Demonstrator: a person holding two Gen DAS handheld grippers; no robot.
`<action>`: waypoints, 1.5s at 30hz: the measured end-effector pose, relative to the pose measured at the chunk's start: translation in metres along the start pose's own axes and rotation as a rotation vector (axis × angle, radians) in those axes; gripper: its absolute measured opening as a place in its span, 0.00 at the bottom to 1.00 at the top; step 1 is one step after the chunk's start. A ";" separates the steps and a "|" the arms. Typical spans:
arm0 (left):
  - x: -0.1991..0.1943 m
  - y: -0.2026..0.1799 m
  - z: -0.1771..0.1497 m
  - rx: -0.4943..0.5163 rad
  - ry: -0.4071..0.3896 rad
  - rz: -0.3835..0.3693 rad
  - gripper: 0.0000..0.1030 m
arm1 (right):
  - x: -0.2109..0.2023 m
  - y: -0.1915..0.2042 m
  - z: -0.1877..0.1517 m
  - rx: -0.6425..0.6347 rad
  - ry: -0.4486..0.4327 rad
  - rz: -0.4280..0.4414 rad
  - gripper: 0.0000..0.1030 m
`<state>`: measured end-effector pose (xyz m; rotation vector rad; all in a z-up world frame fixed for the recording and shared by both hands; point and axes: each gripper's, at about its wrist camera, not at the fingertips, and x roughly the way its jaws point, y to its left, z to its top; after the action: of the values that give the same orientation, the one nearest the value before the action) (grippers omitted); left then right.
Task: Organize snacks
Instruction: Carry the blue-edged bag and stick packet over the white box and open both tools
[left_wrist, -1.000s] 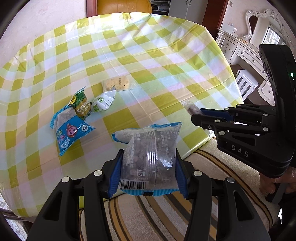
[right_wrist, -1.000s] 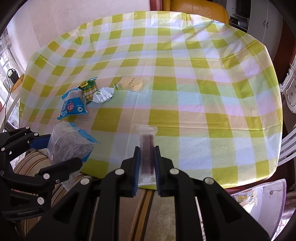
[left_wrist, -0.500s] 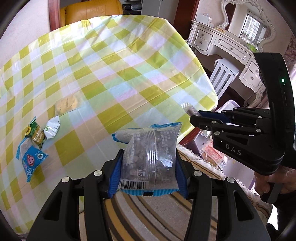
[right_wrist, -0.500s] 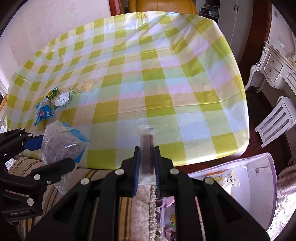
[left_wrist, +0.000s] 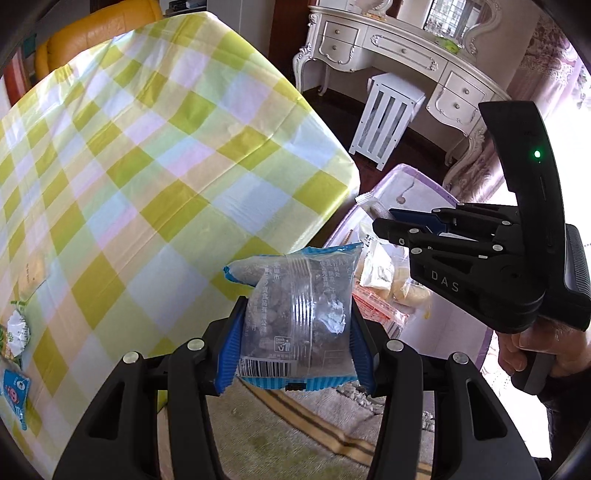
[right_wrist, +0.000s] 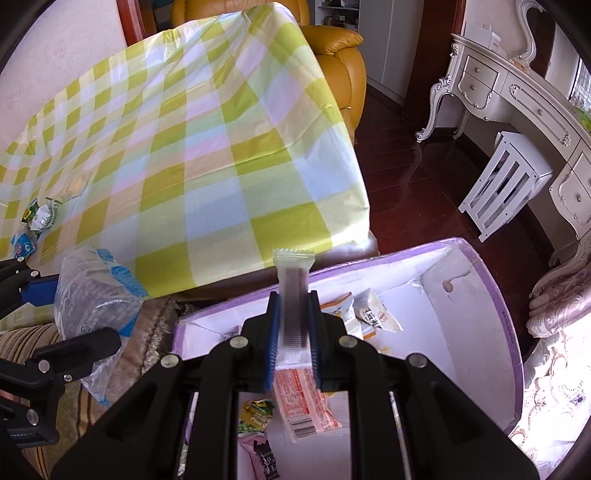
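While both hands are angling steeply downward beside the table, the left gripper (left_wrist: 295, 332) is clamping a clear blue-edged snack bag (left_wrist: 299, 314) across its lower half, its fingers (left_wrist: 231, 350) pressing on the bag's two side edges. That bag is looking soft and crinkly, light, with lumpy contents that could probably crush under a hard squeeze; a hold across the filled body, as here, seems more secure than one on the slippery sealed ends. To the right of the table, the right gripper (right_wrist: 293, 332) is pinching a slim clear snack stick (right_wrist: 293, 295) with its fingers nearly together, the stick standing upright between them and appearing stiff, narrow and light. Directly beneath and beyond that gripper, the lilac-rimmed storage box (right_wrist: 509, 332) is sitting open on the floor just beside the table's near right corner, already holding several packets, among them an orange-printed wrapper (right_wrist: 306, 406). Farther off, on the checked tablecloth (right_wrist: 207, 147) toward the table's left edge, a few small snacks (right_wrist: 37, 218) are lying, not yet collected.
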<state>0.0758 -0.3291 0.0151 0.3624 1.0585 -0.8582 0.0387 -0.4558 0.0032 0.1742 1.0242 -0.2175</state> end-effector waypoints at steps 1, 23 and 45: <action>0.006 -0.005 0.003 0.012 0.014 -0.007 0.48 | 0.002 -0.006 -0.002 0.008 0.004 -0.012 0.14; 0.057 -0.042 0.027 0.079 0.119 -0.035 0.59 | 0.019 -0.064 -0.022 0.136 0.032 -0.088 0.49; -0.001 0.009 0.016 -0.064 -0.066 0.070 0.63 | -0.007 -0.005 0.002 0.084 -0.007 -0.039 0.75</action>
<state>0.0918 -0.3328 0.0224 0.3137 1.0044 -0.7672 0.0353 -0.4605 0.0102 0.2294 1.0125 -0.2964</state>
